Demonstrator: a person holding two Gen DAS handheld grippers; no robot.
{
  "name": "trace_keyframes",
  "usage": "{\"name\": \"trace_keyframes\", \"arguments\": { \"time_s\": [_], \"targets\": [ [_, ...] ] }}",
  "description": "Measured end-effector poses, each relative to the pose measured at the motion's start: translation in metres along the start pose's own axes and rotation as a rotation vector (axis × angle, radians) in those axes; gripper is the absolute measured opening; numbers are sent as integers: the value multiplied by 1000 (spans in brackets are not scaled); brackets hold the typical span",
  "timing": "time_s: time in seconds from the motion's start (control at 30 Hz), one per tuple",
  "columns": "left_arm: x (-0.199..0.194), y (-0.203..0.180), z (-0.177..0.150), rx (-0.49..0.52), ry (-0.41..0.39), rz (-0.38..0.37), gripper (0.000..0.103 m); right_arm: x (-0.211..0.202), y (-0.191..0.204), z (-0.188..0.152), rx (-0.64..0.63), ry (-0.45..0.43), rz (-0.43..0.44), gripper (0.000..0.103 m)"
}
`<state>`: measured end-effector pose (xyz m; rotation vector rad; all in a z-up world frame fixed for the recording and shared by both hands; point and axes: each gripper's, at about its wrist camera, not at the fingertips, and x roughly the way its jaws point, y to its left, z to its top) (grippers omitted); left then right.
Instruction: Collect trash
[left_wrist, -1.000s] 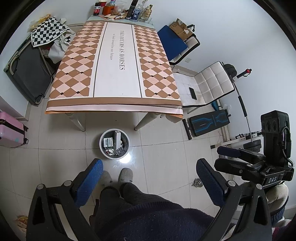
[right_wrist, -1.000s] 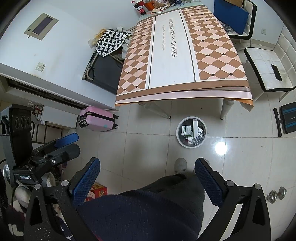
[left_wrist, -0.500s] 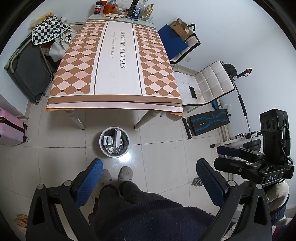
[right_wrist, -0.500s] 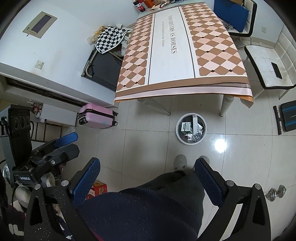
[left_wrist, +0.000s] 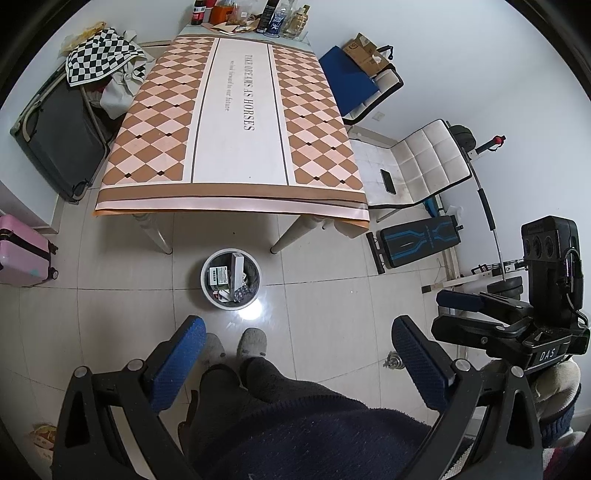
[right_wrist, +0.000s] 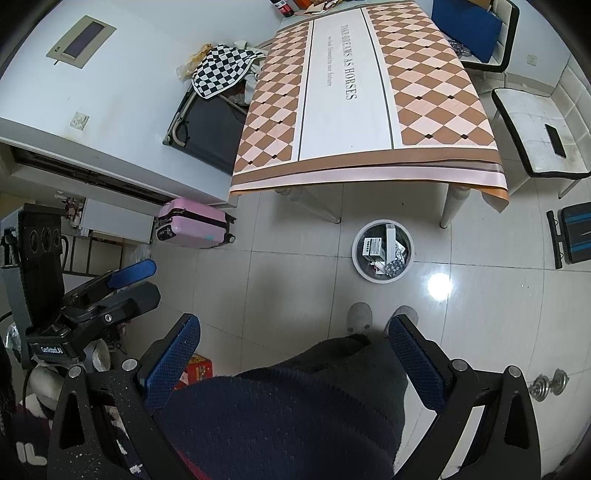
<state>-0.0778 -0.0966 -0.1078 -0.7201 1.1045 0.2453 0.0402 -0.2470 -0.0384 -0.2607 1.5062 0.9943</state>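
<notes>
We hold both tongs high over the floor, left tongs (left_wrist: 295, 350) and right tongs (right_wrist: 291, 347) spread wide w/ nothing between the pads. The white bin (left_wrist: 207, 284) sits on the tiles just in front of the surface (left_wrist: 236, 110), holding boxes and what looks like blister packs, approx. between the front legs.
</notes>
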Motion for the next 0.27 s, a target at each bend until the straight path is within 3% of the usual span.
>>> {"name": "trace_keyframes", "arguments": {
  "time_s": [0.27],
  "targets": [
    [2, -3, 1, -4, 3, -9, 103, 0, -3, -4, 2, 7, 5, 103]
  ]
}}
